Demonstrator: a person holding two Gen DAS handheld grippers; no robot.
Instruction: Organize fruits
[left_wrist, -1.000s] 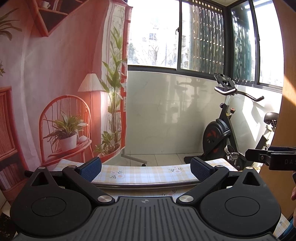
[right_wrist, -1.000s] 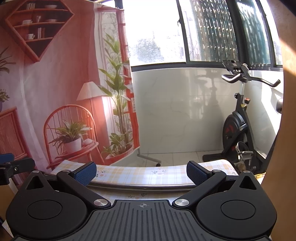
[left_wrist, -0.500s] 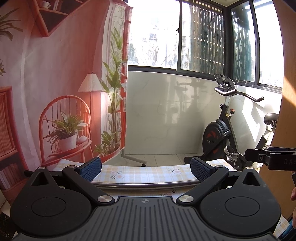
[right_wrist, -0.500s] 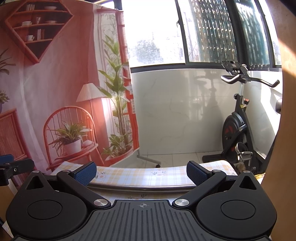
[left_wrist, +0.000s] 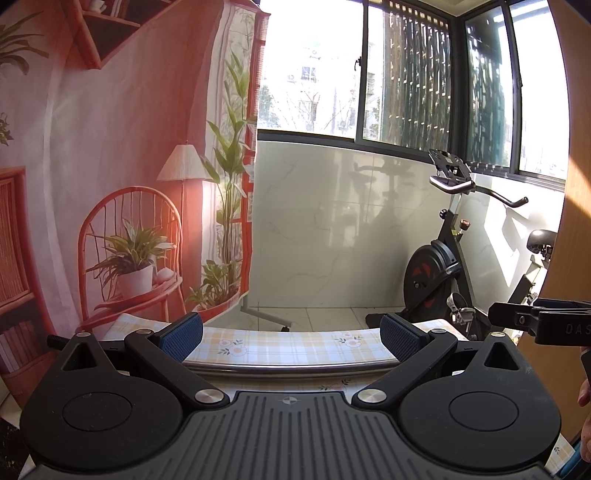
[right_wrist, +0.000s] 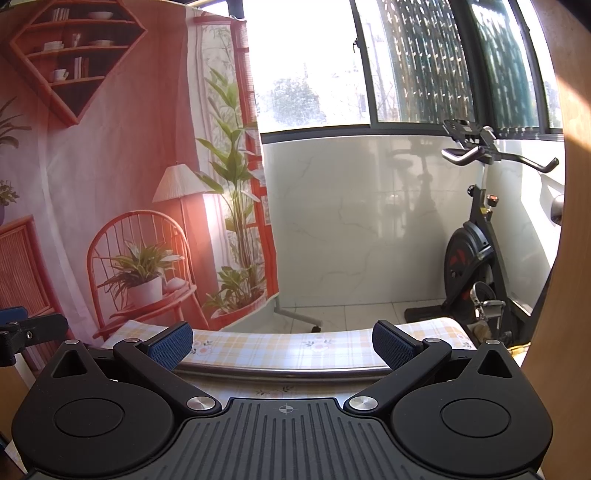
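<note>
Fruit is nowhere in either view. Your left tongs (left_wrist: 291, 338) and right tongs (right_wrist: 282, 341) both gape wide with nothing between the blue pads, held level above the near edge of the table (left_wrist: 291, 347), its checked cloth running to the far edge. An exercise bike (right_wrist: 476, 254) stands beyond the far right corner.

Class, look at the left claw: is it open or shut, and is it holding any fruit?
Open and empty: the left claw has its blue pads wide apart, with only the checked tablecloth between.
</note>
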